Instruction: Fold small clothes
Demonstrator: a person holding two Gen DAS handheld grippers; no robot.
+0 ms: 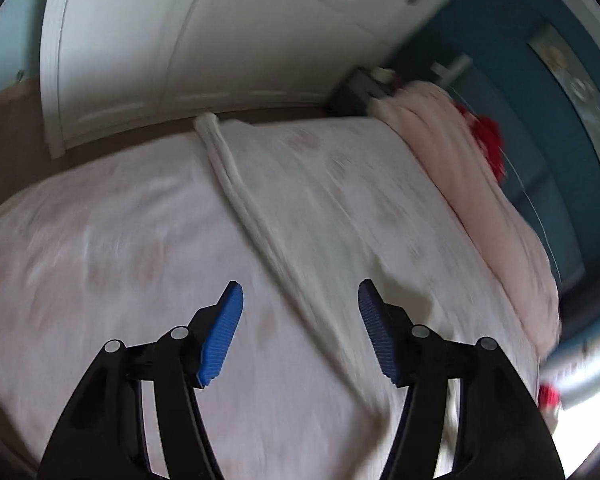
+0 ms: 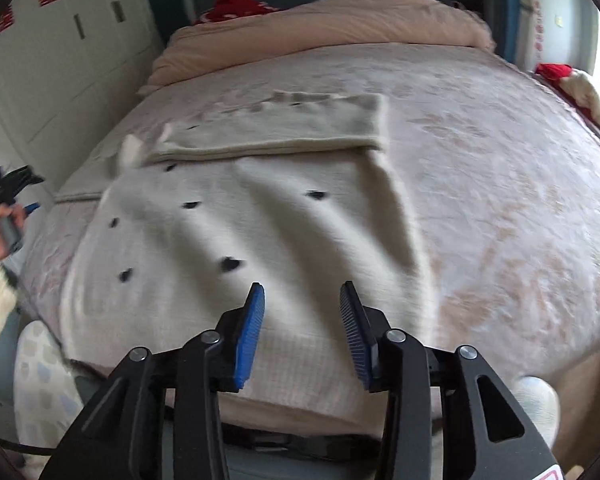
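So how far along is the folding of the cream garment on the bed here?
Partly done. The far part of the cream garment is already folded over into a flat band. Nothing is in hand: the right hand-held gripper and the left hand-held gripper both hover open above the fabric. The wider spotted section nearest the camera lies spread and wrinkled on the bed, unfolded.

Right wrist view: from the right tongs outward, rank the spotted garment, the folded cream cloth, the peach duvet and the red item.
1. Spotted garment, spread directly under the right tongs.
2. Folded cream cloth, just beyond it, mid-bed.
3. Peach duvet, bunched across the far end.
4. Red item, behind the duvet, upper left.
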